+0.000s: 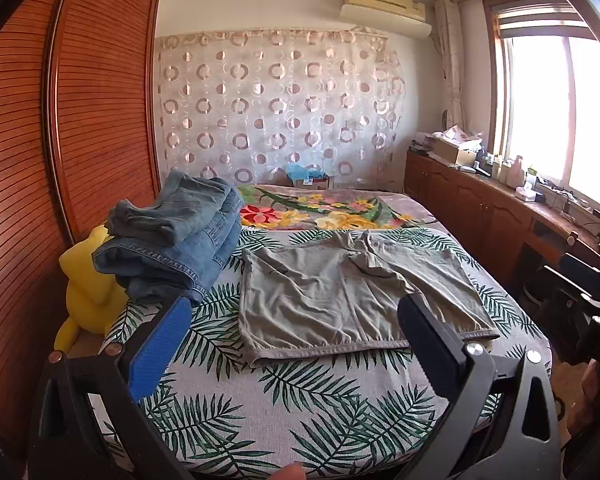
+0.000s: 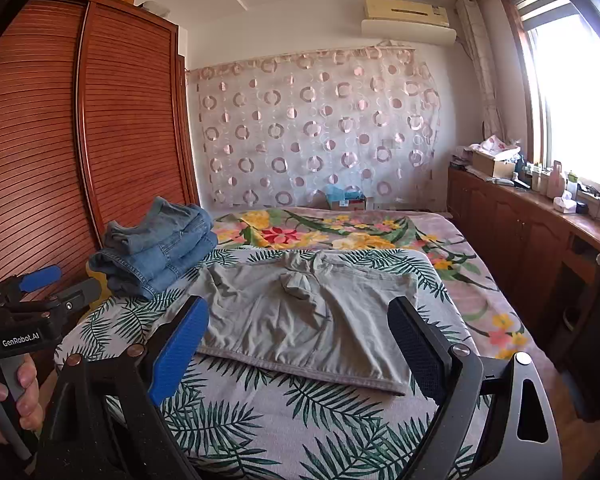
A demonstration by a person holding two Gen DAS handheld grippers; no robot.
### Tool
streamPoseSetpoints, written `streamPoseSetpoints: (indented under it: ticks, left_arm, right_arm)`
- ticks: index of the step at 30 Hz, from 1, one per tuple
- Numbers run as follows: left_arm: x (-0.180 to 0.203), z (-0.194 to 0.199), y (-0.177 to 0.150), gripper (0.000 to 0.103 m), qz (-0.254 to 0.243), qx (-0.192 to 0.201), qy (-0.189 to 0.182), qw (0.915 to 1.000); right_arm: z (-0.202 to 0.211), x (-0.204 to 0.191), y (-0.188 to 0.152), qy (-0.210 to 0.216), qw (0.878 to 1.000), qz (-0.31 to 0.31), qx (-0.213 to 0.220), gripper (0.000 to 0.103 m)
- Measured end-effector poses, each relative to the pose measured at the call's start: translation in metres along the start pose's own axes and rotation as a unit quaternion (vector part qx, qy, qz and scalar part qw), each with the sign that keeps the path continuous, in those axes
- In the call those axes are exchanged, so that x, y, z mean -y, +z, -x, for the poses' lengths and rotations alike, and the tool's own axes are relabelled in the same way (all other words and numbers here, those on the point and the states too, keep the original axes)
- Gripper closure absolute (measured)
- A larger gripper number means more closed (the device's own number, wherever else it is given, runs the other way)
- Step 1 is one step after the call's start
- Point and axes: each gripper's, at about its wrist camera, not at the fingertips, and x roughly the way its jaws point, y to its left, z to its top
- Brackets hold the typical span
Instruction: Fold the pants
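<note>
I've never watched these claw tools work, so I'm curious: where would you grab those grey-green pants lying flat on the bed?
Probably by the near hem edge of the grey-green pants, coming in low from the front. That edge lies straight and free on the leaf-print cover, facing both open grippers, left gripper and right gripper.

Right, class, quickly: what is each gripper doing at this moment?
Left gripper: open, holding nothing, above the bed short of the grey shorts.
Right gripper: open, holding nothing.
</note>
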Motion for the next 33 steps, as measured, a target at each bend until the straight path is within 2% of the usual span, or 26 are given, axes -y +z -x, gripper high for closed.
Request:
streamPoseSetpoints:
  ticks: [33]
  left_arm:
    - [0.0049, -0.0001, -0.0007, 0.000, -0.003, -0.001, -0.001, 1.0000]
  right_arm:
    - [0.0021, -0.0044, -0.0003, 0.000, 1.000, -0.002, 0.005, 0.011]
